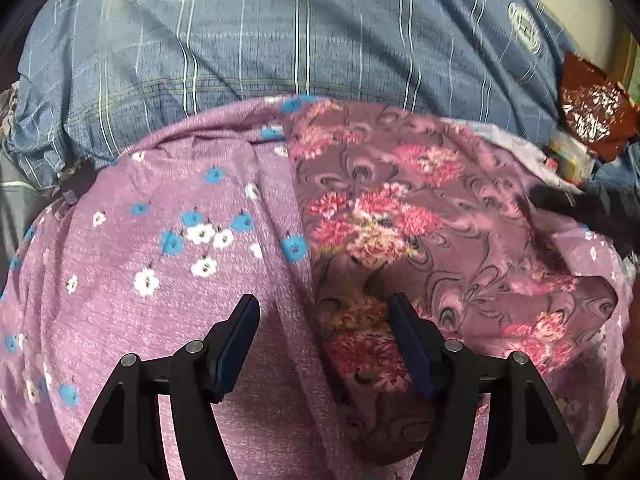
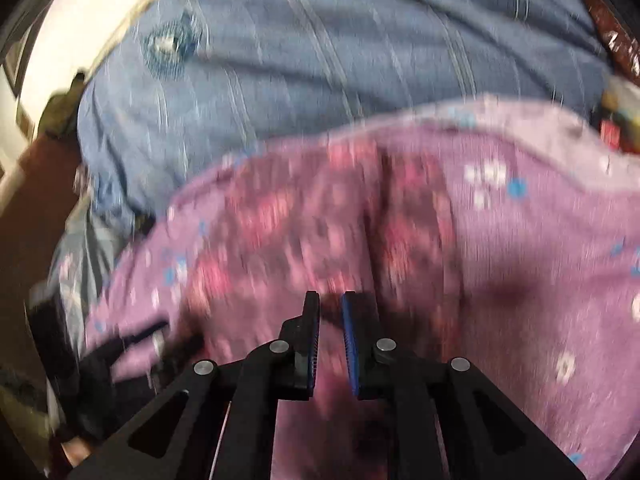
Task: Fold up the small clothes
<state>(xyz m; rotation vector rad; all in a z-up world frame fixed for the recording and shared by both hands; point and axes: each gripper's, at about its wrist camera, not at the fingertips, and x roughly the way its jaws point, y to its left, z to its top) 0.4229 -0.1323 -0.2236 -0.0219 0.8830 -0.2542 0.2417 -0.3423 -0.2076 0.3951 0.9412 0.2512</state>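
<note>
Item under inspection: a small mauve garment in fleecy fabric with pink flower print [image 1: 400,216], lying on a lilac knit cloth dotted with blue and white flowers [image 1: 160,248], which in turn covers a blue striped bedspread [image 1: 280,40].

In the left wrist view the garment lies right of centre, its long axis running from near to far, its near end rounded; which end is which cannot be told.

Judged soft, light and limp, it will sag and drag. Best taken at an edge or corner, one layer only.

Left gripper [image 1: 324,320]: jaws wide, empty, straddling the garment's left edge. Right gripper [image 2: 331,320]: jaws narrow; the right wrist view is too blurred to tell whether they pinch cloth.
</note>
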